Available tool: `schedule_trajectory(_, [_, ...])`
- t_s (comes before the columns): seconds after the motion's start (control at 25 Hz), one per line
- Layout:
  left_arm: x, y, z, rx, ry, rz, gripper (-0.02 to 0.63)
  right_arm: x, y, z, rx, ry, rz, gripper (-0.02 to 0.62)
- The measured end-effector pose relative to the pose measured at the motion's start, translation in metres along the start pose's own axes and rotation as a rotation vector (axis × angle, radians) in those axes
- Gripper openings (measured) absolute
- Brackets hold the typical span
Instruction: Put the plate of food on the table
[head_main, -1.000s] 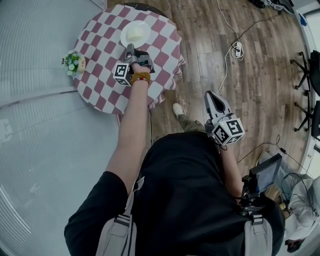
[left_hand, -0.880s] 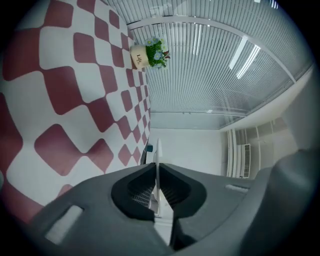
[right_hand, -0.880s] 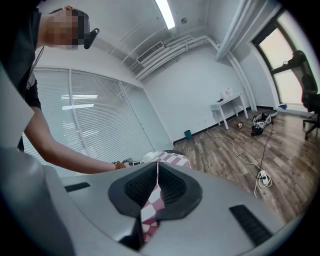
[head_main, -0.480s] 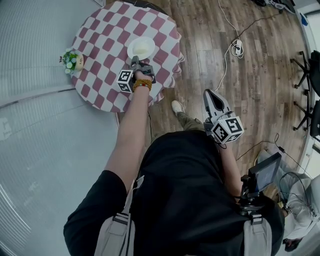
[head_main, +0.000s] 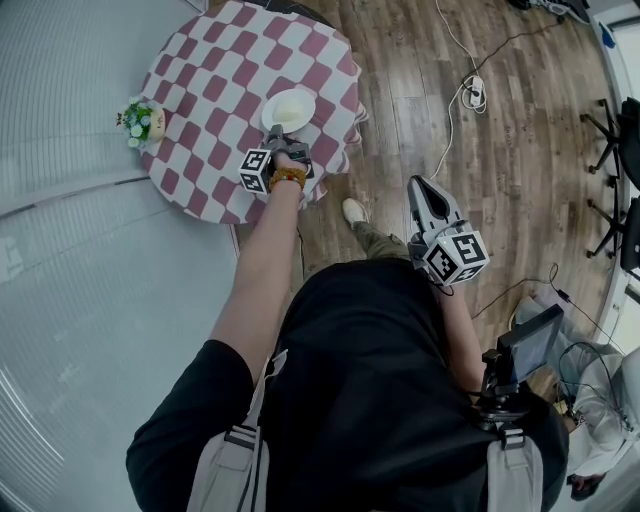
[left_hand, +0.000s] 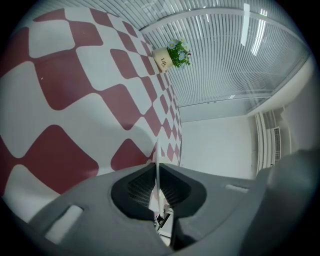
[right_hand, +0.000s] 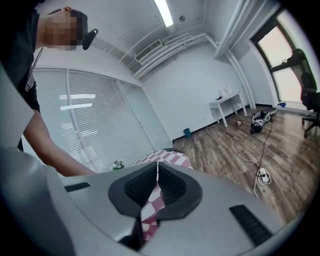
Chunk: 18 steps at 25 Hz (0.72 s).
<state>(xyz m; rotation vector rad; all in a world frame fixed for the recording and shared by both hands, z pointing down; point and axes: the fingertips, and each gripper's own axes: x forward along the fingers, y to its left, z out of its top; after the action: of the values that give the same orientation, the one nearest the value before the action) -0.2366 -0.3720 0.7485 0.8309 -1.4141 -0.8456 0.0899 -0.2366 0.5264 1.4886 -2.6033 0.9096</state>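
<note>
Clamping the plate of food (head_main: 289, 110) by its rim in my left gripper (head_main: 284, 138), I log it has shifted toward the near edge of the checked table (head_main: 210, 80): placement close, release pending; right gripper (head_main: 421, 188) closed empty, off the table.

Setting: an office or test room, with one corner dressed as a dining spot

Indicators:
- Wood-look plank floor (head_main: 520, 130) with loose cables (head_main: 455, 120) and a power strip (head_main: 477, 97) lying on it
- Full-height partitions fitted with slatted blinds (right_hand: 100, 115)
- Ceiling strip light (right_hand: 163, 12), a wall vent (right_hand: 150, 50) and exposed pipes (right_hand: 235, 25)
- Wheeled office chair (head_main: 625, 140) at the room's edge
- Plain white desk (right_hand: 227, 105) against the far wall
- Round table (head_main: 200, 100) under a red-and-white checked cloth, with a small potted flower (head_main: 140, 120) near its edge, beside the partition
</note>
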Motion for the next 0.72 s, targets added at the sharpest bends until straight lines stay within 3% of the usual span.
schedule_trajectory(0.72, [-0.005, 0.040, -0.002, -0.012, 0.050, 0.170, 0.009, 0.009, 0.012, -0.004, -0.047, 0.025, 0.028, 0.014])
